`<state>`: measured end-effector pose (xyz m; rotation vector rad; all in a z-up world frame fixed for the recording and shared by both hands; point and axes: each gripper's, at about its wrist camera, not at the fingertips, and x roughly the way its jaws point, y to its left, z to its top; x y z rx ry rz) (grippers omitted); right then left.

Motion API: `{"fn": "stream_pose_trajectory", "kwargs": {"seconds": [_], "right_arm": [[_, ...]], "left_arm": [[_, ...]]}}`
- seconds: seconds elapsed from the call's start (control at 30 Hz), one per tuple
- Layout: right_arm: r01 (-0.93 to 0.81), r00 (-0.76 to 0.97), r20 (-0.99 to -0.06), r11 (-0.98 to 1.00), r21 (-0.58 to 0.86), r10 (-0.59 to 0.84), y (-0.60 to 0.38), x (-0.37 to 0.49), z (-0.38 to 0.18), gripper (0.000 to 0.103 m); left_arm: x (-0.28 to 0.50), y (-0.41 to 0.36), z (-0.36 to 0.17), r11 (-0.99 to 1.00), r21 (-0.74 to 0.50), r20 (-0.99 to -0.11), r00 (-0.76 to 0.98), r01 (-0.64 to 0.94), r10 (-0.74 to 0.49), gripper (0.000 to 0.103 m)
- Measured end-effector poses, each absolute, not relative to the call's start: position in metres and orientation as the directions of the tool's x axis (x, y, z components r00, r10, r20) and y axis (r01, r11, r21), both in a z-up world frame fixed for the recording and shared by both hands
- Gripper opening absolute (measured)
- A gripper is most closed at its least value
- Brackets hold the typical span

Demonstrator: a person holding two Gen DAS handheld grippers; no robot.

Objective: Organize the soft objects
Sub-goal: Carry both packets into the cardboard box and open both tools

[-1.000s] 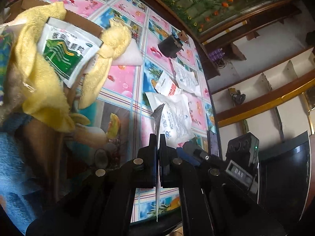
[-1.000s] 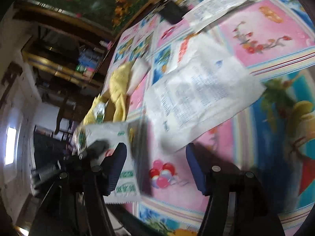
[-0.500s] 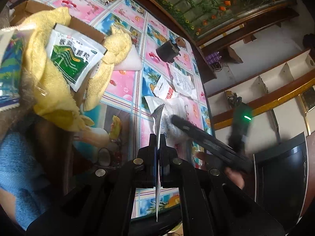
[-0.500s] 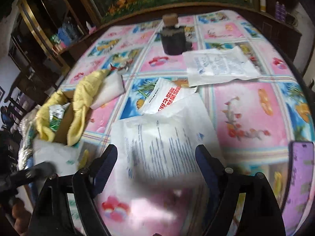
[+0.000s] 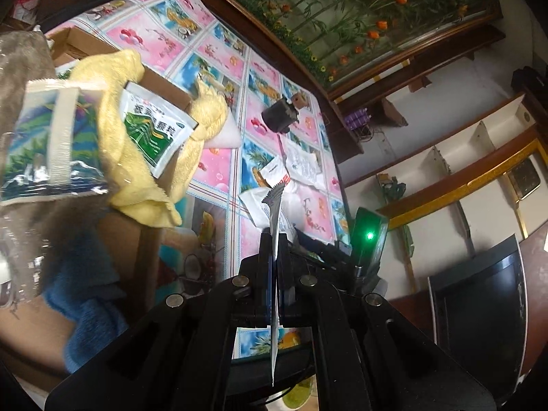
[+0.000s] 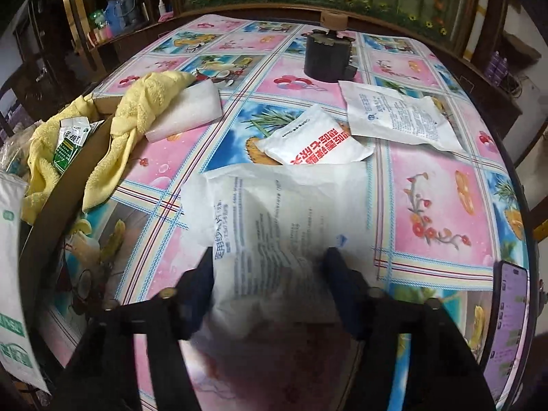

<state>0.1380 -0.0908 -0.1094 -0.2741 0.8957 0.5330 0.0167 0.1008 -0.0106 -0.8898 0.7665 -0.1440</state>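
The table (image 6: 441, 205), under a pink-and-blue patterned cloth, carries three white packets (image 6: 294, 226), a foam block (image 6: 191, 109), a yellow towel (image 6: 144, 102) at left, and a dark container (image 6: 327, 56) at top.

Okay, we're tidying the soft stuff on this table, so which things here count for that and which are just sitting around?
Part of the job:
- large white soft packet, between the closing right hand-held gripper jaws
- thin sachet clamped in the left hand-held gripper
- yellow towel
- white foam block
- cardboard box

Just lying about:
- dark cylindrical device
- phone
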Motion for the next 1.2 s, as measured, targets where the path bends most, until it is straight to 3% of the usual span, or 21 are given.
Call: {"fn": "stream_pose_trajectory", "kwargs": {"seconds": [0.17,0.37,0.6,0.87,1.03,1.1,1.2], "right_arm": [[-0.54,0.533,-0.778,0.841,-0.01,0.333,-0.094,0.129,-0.105,0.032],[-0.538,0.576,-0.701,0.841,0.062,0.42,-0.107,0.101,-0.066,0.032],[-0.737,0.443,-0.606,0.654,0.174,0.661,-0.048,0.068,-0.018,0.033],[-0.819,0.265,-0.662,0.526,0.229,0.701,0.076,0.102,-0.028,0.034],[-0.841,0.218,-0.703,0.496,0.217,0.677,0.111,0.103,-0.046,0.044],[-0.846,0.206,-0.698,0.484,0.225,0.686,0.114,0.101,-0.05,0.066],[-0.847,0.178,-0.681,0.463,0.261,0.71,0.108,0.099,-0.047,0.069]], "left_arm": [[0.001,0.118,0.005,0.619,-0.766,-0.503,0.762,-0.175,-0.408,0.001],[-0.027,0.16,0.03,0.597,-0.781,-0.456,0.821,-0.183,-0.345,0.001],[-0.04,0.223,0.042,0.594,-0.767,-0.461,0.852,-0.242,-0.248,0.001],[-0.028,0.279,0.003,0.546,-0.774,-0.518,0.816,-0.321,-0.254,0.001],[-0.024,0.279,-0.017,0.598,-0.696,-0.606,0.771,-0.397,-0.194,0.001],[-0.022,0.278,-0.023,0.616,-0.66,-0.64,0.752,-0.43,-0.16,0.003],[-0.026,0.277,-0.024,0.599,-0.704,-0.595,0.778,-0.382,-0.201,0.004]]}}
